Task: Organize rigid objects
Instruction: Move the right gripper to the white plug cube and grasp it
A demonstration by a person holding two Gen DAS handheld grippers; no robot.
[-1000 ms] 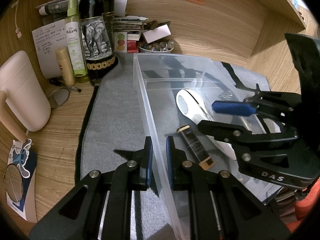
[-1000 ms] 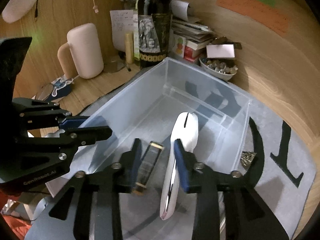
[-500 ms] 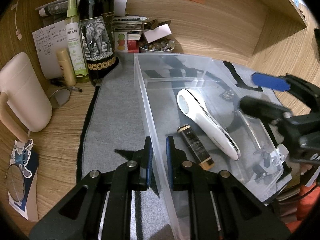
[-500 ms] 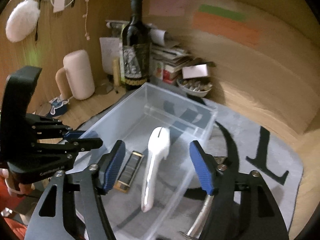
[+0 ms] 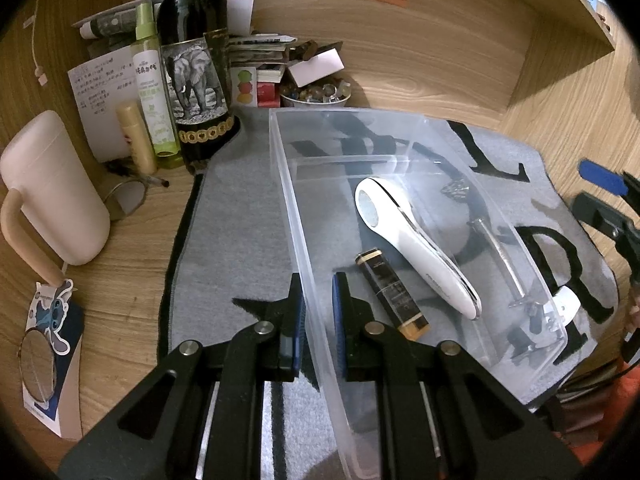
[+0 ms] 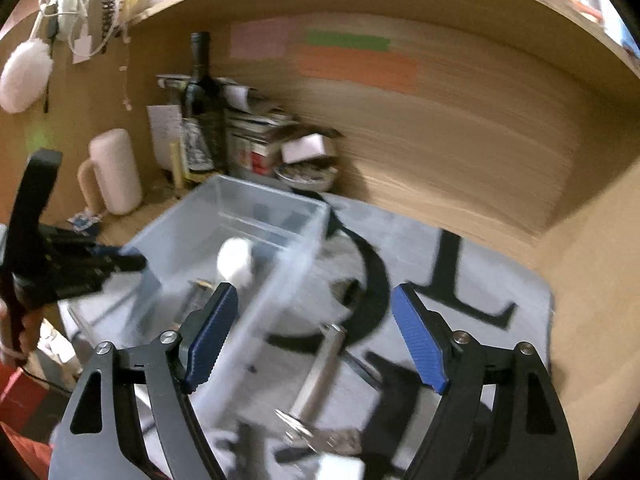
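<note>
A clear plastic bin (image 5: 286,184) stands on a grey mat. Inside it lie a white handheld device (image 5: 408,240) and a black and gold tube (image 5: 390,288). My left gripper (image 5: 318,286) is shut on the bin's near left wall. My right gripper (image 6: 316,300) hangs above the mat to the right of the bin (image 6: 256,208), its jaws opening wide with nothing pressed between them. A metal tool (image 6: 320,372) lies on the mat below it. The right wrist view is blurred. In the left wrist view the right gripper (image 5: 600,192) shows at the right edge.
A dark wine bottle (image 5: 192,60), a green spray bottle (image 5: 152,92), a pale mug (image 5: 52,192) and a bowl of stones (image 5: 316,94) crowd the back left corner. A small round mirror (image 5: 38,364) lies at the left. Wooden walls close in behind and to the right.
My right gripper let go of the white device, opened wide and drew up and rightward out of the bin. The device now lies in the bin. The left gripper has not moved.
</note>
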